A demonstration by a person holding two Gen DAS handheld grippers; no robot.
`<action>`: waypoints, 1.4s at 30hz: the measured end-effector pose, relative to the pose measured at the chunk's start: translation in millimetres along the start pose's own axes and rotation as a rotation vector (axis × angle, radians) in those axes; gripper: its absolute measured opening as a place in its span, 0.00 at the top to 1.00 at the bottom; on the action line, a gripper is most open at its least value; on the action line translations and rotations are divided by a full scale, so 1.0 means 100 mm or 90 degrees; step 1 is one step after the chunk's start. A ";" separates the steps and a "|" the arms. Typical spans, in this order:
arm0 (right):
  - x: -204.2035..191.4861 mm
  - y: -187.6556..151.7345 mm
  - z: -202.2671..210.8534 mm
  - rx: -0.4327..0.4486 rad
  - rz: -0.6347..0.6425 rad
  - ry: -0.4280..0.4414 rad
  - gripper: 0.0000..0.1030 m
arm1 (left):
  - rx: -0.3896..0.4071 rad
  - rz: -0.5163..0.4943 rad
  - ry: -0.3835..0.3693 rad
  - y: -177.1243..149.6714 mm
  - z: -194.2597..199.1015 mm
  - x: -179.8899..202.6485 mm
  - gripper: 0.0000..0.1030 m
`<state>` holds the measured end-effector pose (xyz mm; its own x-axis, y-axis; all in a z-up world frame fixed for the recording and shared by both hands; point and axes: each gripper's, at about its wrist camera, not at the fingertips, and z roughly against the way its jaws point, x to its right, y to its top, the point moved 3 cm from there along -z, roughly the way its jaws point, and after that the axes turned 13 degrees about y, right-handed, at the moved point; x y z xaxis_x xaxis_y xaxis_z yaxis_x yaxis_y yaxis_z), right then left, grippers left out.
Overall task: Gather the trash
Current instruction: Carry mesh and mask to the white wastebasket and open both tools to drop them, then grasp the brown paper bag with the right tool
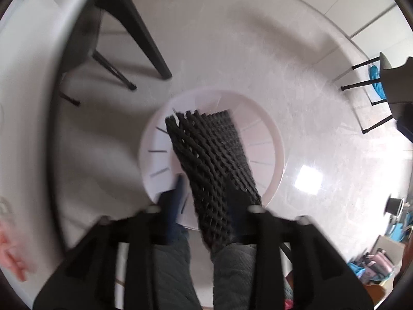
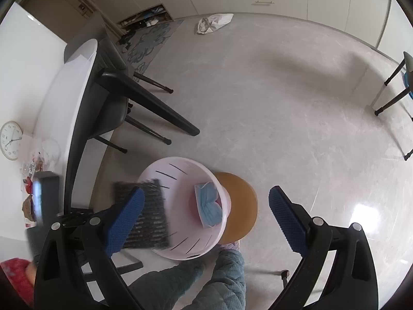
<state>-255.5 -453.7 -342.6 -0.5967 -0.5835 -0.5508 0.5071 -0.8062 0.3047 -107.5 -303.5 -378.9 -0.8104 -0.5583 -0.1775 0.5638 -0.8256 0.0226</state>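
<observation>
The black honeycomb mesh sheet [image 1: 214, 165] hangs over the white slotted bin [image 1: 273, 155], between the left gripper's [image 1: 206, 201] part-spread fingers — whether the pads are pinching it I cannot tell. To finish well, I'd let it drop clear inside the rim. The right gripper [image 2: 206, 222] stands wide and empty above the bin on its round wooden stool [image 2: 242, 206] — pale glossy floor [image 2: 258, 90], dark-legged table [image 2: 77, 98] beside.

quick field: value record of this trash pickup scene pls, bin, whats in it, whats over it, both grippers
bin: white slotted basket on the floor, beside a round wooden stool
in bin: blue face mask
over bin: black mesh sheet, hanging into the rim
left gripper: pointing down, mesh between its fingers; grip unclear through blur
right gripper: jaws wide open, empty
floor beyond: white plastic bag
</observation>
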 end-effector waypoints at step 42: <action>-4.55 -0.82 -0.84 -0.199 0.597 0.252 0.02 | 0.278 0.435 0.102 -1.97 1.83 -4.08 0.07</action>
<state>26.4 -114.4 -182.0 0.3312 -0.8397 -0.4303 0.8303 0.0427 0.5558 83.1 72.2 -131.0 -0.2607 -0.9575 -0.1232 0.7845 -0.2845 0.5510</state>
